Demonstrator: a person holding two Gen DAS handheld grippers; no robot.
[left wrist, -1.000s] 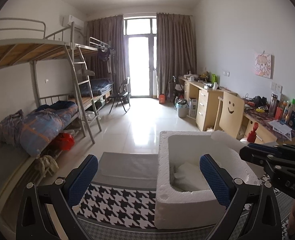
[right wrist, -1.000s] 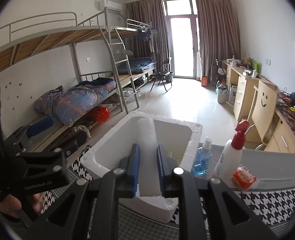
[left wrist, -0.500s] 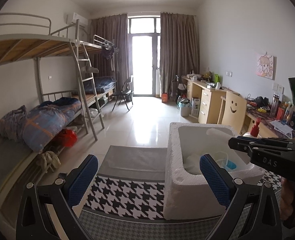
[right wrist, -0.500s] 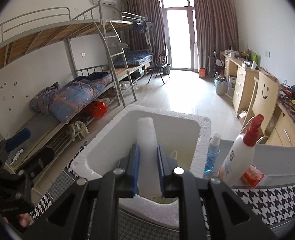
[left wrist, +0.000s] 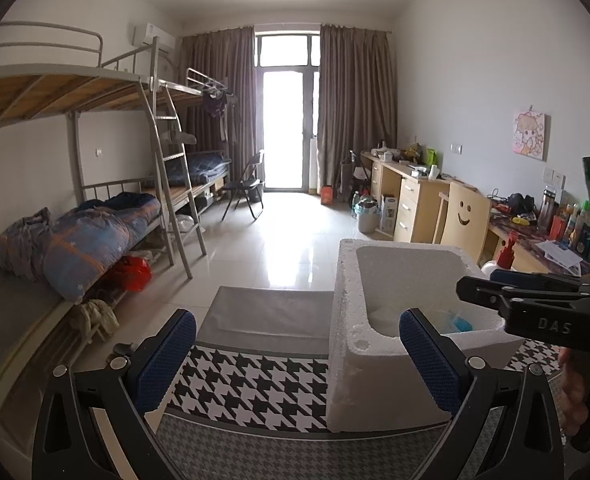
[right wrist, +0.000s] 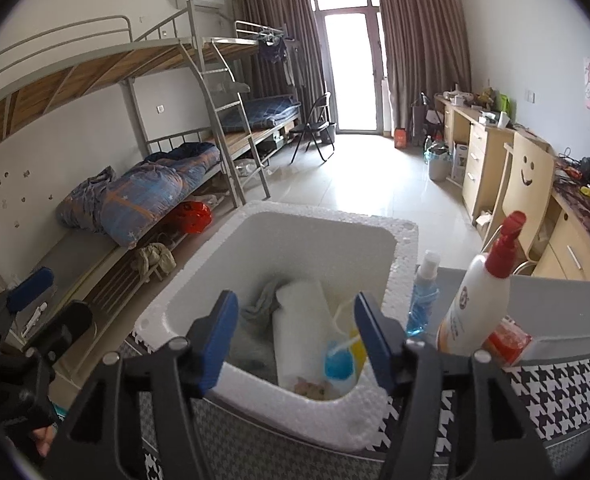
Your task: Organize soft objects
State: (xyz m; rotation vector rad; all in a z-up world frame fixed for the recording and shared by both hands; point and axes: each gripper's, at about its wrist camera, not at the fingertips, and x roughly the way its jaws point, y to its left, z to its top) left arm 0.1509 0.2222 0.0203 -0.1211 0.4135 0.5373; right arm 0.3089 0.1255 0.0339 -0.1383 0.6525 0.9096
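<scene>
A white foam box sits on a desk with a black-and-white cloth. The right hand-held gripper hangs just over the near edge of the box, and its jaws are opening. Its blue pads touch nothing. A white roll lies down in the box, below the gap between the pads. A grey cloth lies just left of the roll. A blue cap and something yellow sit to the right of the roll, and a small brown thing near the front is too blurry to name. Outside the box, just to its right, stand a small blue bottle and a bigger white bottle with a red pump top. A red packet lies beside the white bottle. The left hand-held gripper is wide open and holds nothing. It points over the desk, with the box just behind its right pad. A grey pad lies on the desk to the left of the box. Far behind are a bunk bed with a blue blanket and a chair with a smiley face.
</scene>
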